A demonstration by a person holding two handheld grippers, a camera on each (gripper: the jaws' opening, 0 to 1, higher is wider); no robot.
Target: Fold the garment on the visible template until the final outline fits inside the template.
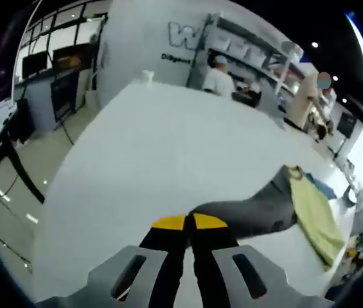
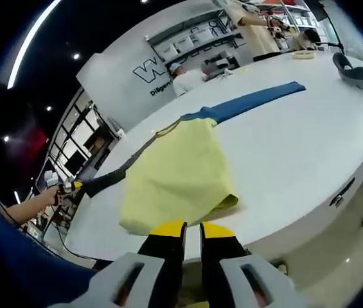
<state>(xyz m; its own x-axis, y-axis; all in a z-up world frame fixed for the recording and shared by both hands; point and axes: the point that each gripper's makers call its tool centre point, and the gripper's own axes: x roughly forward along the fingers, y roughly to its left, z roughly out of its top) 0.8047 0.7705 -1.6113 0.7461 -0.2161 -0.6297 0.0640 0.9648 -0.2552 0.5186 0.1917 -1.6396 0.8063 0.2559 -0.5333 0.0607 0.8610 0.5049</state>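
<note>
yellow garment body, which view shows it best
The right gripper view: the yellow garment lies spread across the white table, its hem just past the right gripper. The left gripper view catches it only at the far edge, narrow and distorted, beside its grey sleeve.

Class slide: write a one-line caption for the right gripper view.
Right hand-held gripper pinches the near edge of a yellow garment on a white table, its dark and blue sleeves spread.
</note>
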